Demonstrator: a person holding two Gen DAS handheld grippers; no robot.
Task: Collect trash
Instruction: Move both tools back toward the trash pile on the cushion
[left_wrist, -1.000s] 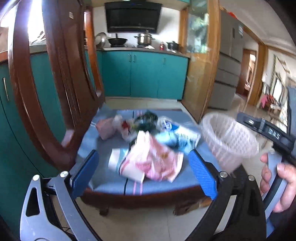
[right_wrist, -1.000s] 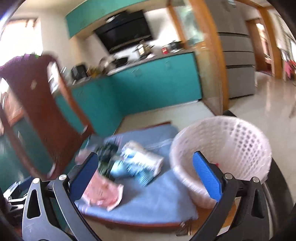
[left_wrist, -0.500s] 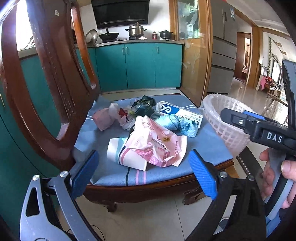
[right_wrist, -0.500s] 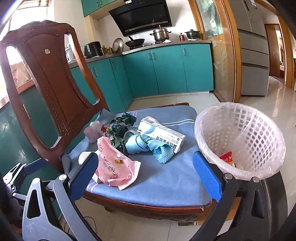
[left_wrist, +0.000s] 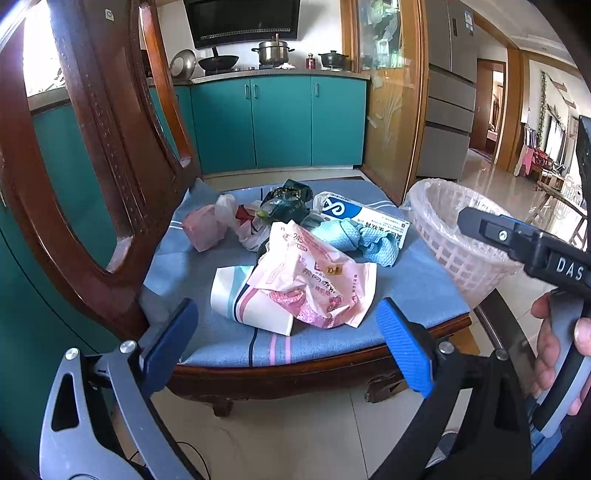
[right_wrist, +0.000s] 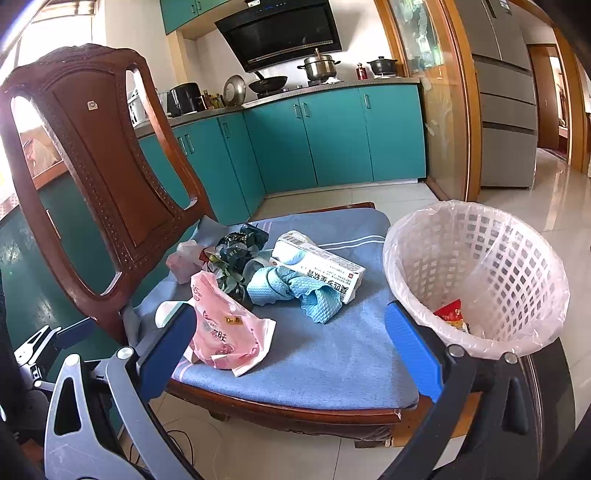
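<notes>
Chair seat (left_wrist: 314, 343) carrying the trash pile; lined basket (right_wrist: 480, 266) beside its right edge. Left gripper (left_wrist: 284, 343) and right gripper (right_wrist: 291, 347): fingers spread wide, empty. Pink wrapper (left_wrist: 317, 280), toothpaste box (right_wrist: 317, 267), blue cloth (right_wrist: 291, 291) remain uncollected. Only the right view shows a red wrapper (right_wrist: 448, 310) inside the basket.

A home kitchen: teal base cabinets (right_wrist: 332, 136) run under a counter carrying a wok (right_wrist: 269, 83), a steel stockpot (right_wrist: 319, 67) and a black pot (right_wrist: 382, 65), with a black range hood (right_wrist: 284, 33) above. A grey refrigerator (right_wrist: 506, 96) stands beside a wood-framed doorway, on pale floor tiles.
</notes>
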